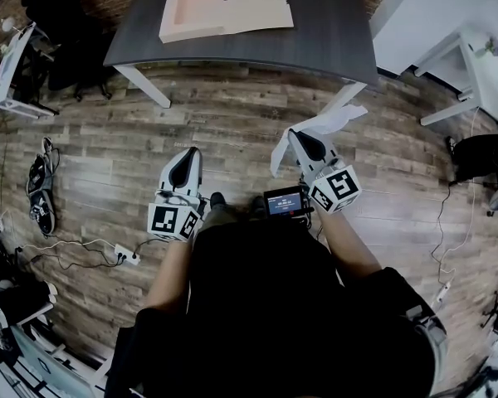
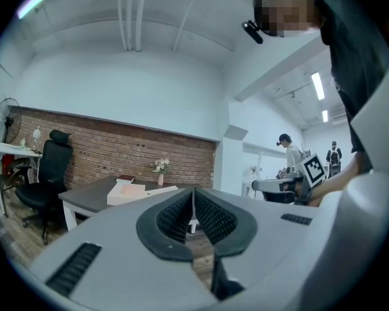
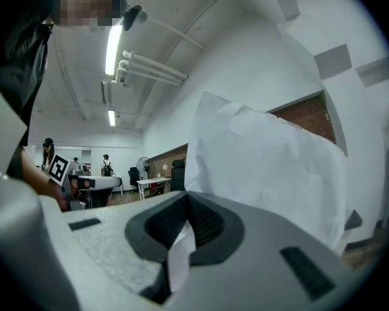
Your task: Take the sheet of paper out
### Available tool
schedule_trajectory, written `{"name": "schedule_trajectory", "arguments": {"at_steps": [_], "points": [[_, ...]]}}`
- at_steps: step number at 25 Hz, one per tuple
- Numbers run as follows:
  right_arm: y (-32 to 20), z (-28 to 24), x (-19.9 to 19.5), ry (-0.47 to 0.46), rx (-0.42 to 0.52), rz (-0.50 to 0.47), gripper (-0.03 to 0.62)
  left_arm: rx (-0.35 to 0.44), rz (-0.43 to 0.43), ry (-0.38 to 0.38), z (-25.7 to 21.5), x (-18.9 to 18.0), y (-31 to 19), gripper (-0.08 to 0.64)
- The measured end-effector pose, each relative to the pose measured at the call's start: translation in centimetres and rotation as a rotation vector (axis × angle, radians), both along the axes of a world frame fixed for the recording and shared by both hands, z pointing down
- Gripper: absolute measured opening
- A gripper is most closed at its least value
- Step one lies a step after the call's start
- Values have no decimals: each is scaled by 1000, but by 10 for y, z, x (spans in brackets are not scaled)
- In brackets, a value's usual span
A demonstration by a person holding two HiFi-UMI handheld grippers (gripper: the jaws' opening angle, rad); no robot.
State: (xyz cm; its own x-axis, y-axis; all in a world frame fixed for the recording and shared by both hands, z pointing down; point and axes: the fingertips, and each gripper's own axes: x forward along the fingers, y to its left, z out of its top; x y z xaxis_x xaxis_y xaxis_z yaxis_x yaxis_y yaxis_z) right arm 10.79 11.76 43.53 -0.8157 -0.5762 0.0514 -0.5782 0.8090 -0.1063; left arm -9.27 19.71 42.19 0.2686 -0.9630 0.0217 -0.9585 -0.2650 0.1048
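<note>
In the head view my right gripper (image 1: 295, 134) is shut on a crumpled white sheet of paper (image 1: 319, 128), held level over the wood floor well short of the table. The right gripper view shows the sheet (image 3: 272, 167) rising above and to the right of the closed jaws, with a strip of it pinched between the pads (image 3: 181, 251). My left gripper (image 1: 187, 151) is beside it, shut with nothing held; its ribbed pads (image 2: 207, 216) meet in the left gripper view. An open tan box (image 1: 224, 11) lies on the dark table (image 1: 332, 40) ahead.
A black office chair (image 1: 58, 23) and a white desk (image 1: 12, 65) stand at the left. Cables and a power strip (image 1: 124, 255) lie on the floor at the left. Another white desk (image 1: 481, 65) is at the right. People stand in the far background (image 2: 289, 153).
</note>
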Motion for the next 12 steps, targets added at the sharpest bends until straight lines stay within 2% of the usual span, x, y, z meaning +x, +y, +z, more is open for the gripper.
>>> {"name": "schedule_trajectory", "arguments": {"at_steps": [12], "points": [[0,4,4,-2,0,9,3,-4,11,-1,3,4,-1,6]]}}
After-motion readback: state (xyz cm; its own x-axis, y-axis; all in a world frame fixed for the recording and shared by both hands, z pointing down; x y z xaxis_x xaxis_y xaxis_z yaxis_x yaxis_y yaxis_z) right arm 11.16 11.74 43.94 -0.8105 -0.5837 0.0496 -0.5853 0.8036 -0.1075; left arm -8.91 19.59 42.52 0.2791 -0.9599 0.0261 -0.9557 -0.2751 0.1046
